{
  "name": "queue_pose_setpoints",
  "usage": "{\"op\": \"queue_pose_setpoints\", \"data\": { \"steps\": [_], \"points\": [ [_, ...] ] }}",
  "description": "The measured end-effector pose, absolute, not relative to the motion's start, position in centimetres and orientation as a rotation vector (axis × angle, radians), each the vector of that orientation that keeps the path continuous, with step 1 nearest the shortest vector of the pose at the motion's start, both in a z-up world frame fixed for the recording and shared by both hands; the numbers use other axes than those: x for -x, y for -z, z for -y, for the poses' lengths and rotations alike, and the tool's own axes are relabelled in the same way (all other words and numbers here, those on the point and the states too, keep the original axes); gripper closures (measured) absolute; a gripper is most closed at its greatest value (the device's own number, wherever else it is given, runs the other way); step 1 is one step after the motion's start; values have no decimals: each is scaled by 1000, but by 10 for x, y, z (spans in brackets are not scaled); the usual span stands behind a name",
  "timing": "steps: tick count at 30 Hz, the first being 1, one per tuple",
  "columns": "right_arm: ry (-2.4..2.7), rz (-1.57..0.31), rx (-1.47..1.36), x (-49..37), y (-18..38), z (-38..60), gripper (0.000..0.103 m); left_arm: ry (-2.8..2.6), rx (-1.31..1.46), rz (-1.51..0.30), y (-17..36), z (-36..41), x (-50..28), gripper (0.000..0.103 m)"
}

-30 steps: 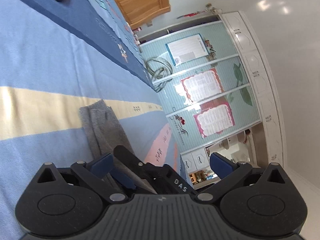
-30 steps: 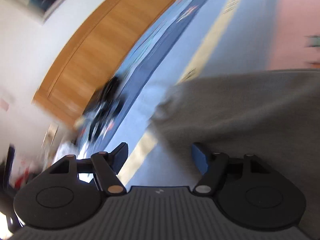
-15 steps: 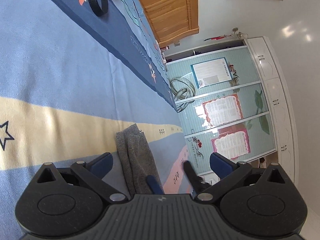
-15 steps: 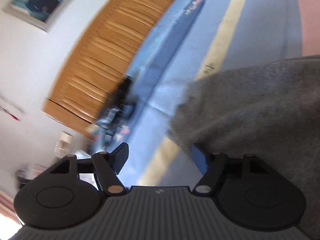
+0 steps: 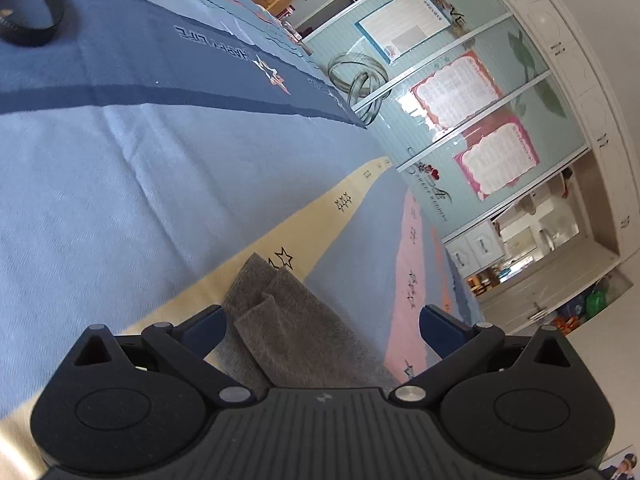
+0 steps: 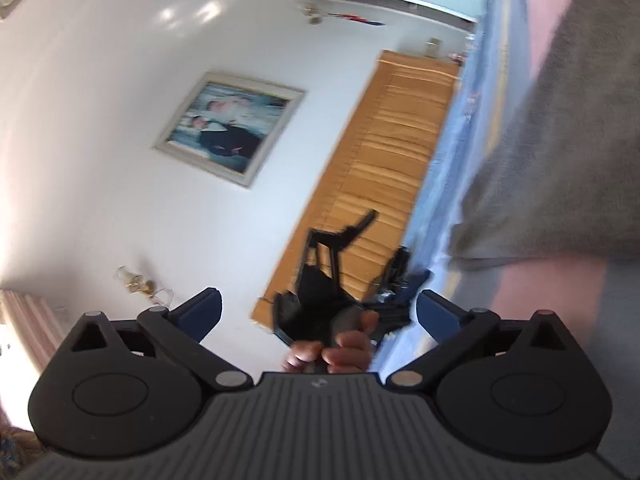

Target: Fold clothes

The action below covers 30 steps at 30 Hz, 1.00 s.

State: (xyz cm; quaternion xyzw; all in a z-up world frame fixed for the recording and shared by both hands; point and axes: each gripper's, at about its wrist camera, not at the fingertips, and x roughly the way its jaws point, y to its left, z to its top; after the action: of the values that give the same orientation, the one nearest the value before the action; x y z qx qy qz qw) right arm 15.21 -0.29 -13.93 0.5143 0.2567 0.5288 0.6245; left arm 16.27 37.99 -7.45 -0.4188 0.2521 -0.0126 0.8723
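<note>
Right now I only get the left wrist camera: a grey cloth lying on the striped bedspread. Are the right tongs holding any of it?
Observer: No. The right tongs are opening, with nothing between them.
Operator: Where are they aimed?
Observer: Up off the bed, toward a wall with a framed picture.
Operator: Anything close in front of them?
Observer: Yes, a hand shows just ahead, gripping a black tool.
</note>
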Motion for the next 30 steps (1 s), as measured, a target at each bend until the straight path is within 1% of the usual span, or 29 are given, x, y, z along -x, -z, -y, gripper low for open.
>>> {"op": "queue_pose_setpoints", "data": {
  "steps": [6, 11, 14, 23, 30],
  "points": [
    [-1260, -631, -1115, -148, 132, -2, 0, 58, 843, -598, 81, -372, -188, 1],
    [-1256, -630, -1127, -145, 133, 3, 0, 6, 809, -632, 82, -373, -189, 1],
    [-1257, -633, -1117, -145, 134, 5, 0, 19, 837, -624, 79, -378, -186, 1],
    [-1257, -638, -1104, -145, 135, 7, 0, 38, 887, -686, 87, -379, -196, 1],
    [-1259, -639, -1098, -145, 137, 9, 0, 77, 910, -706, 94, -376, -216, 1]
  ]
}}
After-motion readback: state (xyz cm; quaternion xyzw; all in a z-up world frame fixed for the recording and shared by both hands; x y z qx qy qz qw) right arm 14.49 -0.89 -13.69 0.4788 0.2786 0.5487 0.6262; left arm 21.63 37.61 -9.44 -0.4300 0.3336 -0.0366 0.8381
